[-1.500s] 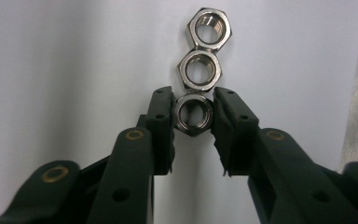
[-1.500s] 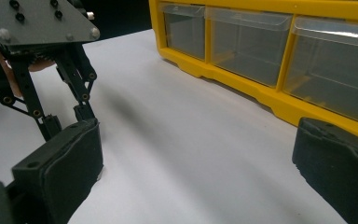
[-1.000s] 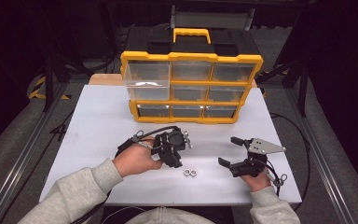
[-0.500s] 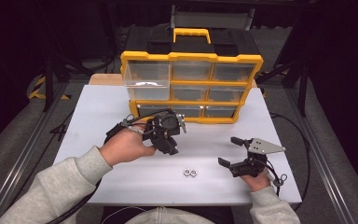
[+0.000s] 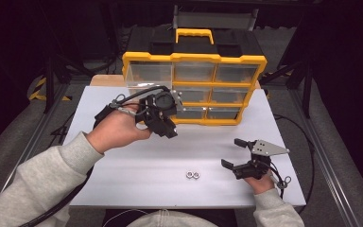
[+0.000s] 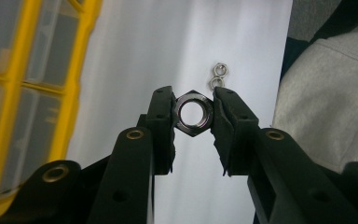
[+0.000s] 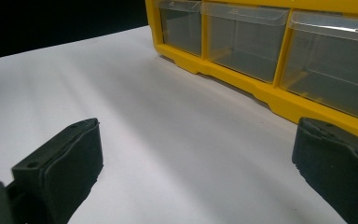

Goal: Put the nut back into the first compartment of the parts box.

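Observation:
A dark hex nut [image 6: 193,112] is pinched between the pads of my left gripper [image 6: 193,114], which is shut on it. In the high view that left gripper [image 5: 166,128] hangs in the air in front of the yellow drawer organizer [image 5: 194,87], near its lower left drawers. Two small silver nuts [image 5: 192,175] lie side by side near the table's front edge; the left gripper view shows these silver nuts [image 6: 217,76] beyond the held nut. My right gripper [image 5: 230,152] rests at the front right of the table, jaws wide apart with nothing between them.
The white table [image 5: 137,165] carries the organizer at its back; its clear drawers [image 7: 242,35] look empty. A grey sleeve [image 5: 33,182] reaches in from the lower left. Dark floor and metal rails surround the table.
My left gripper has risen from the table and moved toward the organizer with the nut in it. The right gripper has stayed put.

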{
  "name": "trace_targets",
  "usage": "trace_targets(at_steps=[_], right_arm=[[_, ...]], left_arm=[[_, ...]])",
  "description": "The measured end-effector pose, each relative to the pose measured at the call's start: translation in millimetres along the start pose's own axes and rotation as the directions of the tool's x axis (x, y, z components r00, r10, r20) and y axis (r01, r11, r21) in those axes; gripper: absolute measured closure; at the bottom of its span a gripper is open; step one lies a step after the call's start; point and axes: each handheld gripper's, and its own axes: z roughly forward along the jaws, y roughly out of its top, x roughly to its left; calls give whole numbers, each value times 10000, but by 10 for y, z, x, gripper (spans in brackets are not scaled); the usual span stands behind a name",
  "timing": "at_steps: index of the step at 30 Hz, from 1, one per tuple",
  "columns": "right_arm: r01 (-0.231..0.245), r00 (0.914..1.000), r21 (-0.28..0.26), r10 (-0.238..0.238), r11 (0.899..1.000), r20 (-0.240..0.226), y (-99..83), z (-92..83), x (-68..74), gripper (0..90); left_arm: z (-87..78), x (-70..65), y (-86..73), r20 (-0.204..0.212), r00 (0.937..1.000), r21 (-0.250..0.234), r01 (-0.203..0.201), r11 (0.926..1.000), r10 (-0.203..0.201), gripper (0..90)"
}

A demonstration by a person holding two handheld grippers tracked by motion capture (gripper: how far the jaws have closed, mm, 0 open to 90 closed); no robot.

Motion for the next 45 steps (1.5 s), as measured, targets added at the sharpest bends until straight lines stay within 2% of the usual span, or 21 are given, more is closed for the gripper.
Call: trace_targets(at_steps=[3, 9, 11, 17, 20, 23, 27, 31, 32, 36, 38, 40, 41, 42, 45], right_arm=[[-28, 10000, -17, 28, 10000, -14, -2, 6, 0, 24], [-52, 10000, -14, 53, 10000, 29, -2, 1, -3, 24], [-53, 10000, 2, 53, 10000, 34, -3, 2, -3, 24], [-53, 10000, 10, 53, 10000, 27, -4, 3, -4, 24], [-37, 10000, 11, 37, 10000, 30, -5, 6, -5, 24], [-60, 10000, 38, 60, 10000, 53, -6, 4, -8, 24], [-76, 10000, 55, 76, 10000, 55, -7, 6, -7, 24], [-79, 10000, 45, 78, 10000, 50, -6, 3, -6, 24], [-83, 10000, 41, 83, 10000, 52, -6, 2, -6, 24], [-77, 10000, 78, 77, 9999, 47, -7, 2, -5, 24], [-84, 10000, 76, 84, 9999, 50, -6, 2, -5, 24], [-74, 10000, 73, 74, 9999, 49, -6, 0, -4, 24], [-74, 10000, 73, 74, 9999, 49, -6, 0, -4, 24], [-84, 9999, 73, 84, 9999, 57, -6, -1, -4, 24], [-79, 10000, 79, 79, 9999, 55, -6, 0, -6, 24]], left_arm=[[-124, 24, 16, -289, 9996, -25, -1, 10000, 1, 697], [-416, 84, 56, -547, 9984, -344, 154, 9993, -173, 698], [-458, 98, 61, -572, 9982, -397, 170, 9991, -193, 698], [-676, 226, 92, -781, 9958, -432, 448, 9981, -481, 698], [-785, 303, 105, -773, 9948, -666, 619, 9959, -670, 698], [-849, 342, 113, -854, 9934, -847, 691, 9940, -763, 698], [-934, 418, 131, -798, 9907, -1322, 994, 9862, -1106, 698], [-957, 476, 145, -900, 9879, -1397, 1131, 9837, -1264, 698], [-971, 503, 147, -1001, 9862, -1439, 1168, 9827, -1319, 698], [-1021, 606, 135, -1033, 9721, -1924, 1881, 9631, -2105, 698], [-1030, 671, 130, -1003, 9683, -2007, 2054, 9579, -2287, 698], [-1024, 721, 130, -1126, 9615, -2028, 2248, 9531, -2507, 698], [-1024, 721, 130, -1126, 9615, -2028, 2248, 9531, -2507, 698], [-1016, 743, 129, -1120, 9587, -2048, 2350, 9502, -2613, 698], [-972, 821, 135, -1167, 9470, -2042, 2720, 9404, -2993, 698]])
